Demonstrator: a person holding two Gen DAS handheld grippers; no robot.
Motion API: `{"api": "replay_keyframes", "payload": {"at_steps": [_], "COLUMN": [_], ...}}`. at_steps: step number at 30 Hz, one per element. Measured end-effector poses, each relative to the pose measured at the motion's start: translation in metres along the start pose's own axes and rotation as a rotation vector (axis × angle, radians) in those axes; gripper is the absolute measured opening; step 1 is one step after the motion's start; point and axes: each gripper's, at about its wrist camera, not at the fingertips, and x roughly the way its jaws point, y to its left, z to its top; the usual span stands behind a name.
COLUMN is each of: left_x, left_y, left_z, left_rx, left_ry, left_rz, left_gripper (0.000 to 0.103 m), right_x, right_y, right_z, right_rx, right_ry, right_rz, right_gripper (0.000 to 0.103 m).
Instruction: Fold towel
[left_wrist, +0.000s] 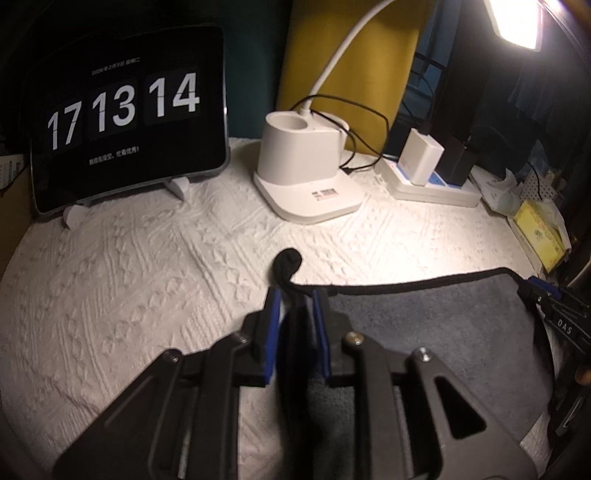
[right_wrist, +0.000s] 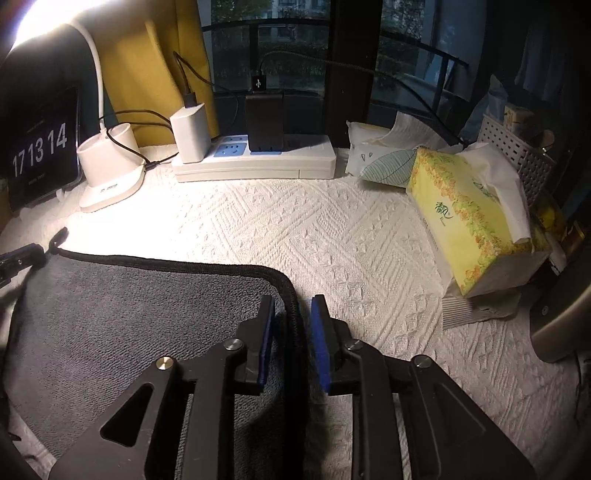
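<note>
Two grippers are flanking the grey towel (right_wrist: 140, 306): left gripper (left_wrist: 297, 299) is pinching its 9 o'clock corner, right gripper (right_wrist: 291, 308) is straddling the 3 o'clock hem, fingers slightly parted.

Open tablecloth (right_wrist: 332, 236) ahead, lamp base (left_wrist: 306, 166), power strip (right_wrist: 255, 162), tissue box (right_wrist: 469, 218) bordering, perhaps reachable.
</note>
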Motion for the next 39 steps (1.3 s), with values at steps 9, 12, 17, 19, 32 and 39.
{"api": "replay_keyframes", "payload": {"at_steps": [9,12,17,19,32,39], "left_x": [-0.025,-0.036,-0.055,-0.06,-0.102,-0.118], "left_y": [-0.001,-0.002,-0.005,-0.006,-0.012,-0.013], "left_z": [-0.009,-0.013,-0.019,-0.021,-0.039,-0.048], "left_rx": [-0.009,-0.012,-0.005,-0.004,0.013,0.022], "left_ry": [-0.025,-0.043,-0.061,-0.066,-0.104,-0.122], "left_rz": [-0.006,-0.019,-0.032,-0.036,-0.064,-0.079], "left_gripper": [0.045,0.052,0.052,0.052,0.053,0.053], "right_x": [-0.031,-0.041,-0.058,-0.065,-0.111,-0.13], "right_y": [0.003,0.006,0.011,0.012,0.019,0.025], "right_z": [-0.006,-0.009,-0.014,-0.015,-0.029,-0.036], "right_rx": [-0.001,-0.002,-0.005,-0.005,-0.009,-0.016], "right_ry": [-0.03,-0.041,-0.061,-0.069,-0.12,-0.139], "right_rz": [0.004,0.004,0.005,0.004,-0.008,-0.006], "right_gripper": [0.033,0.034,0.034,0.034,0.034,0.035]}}
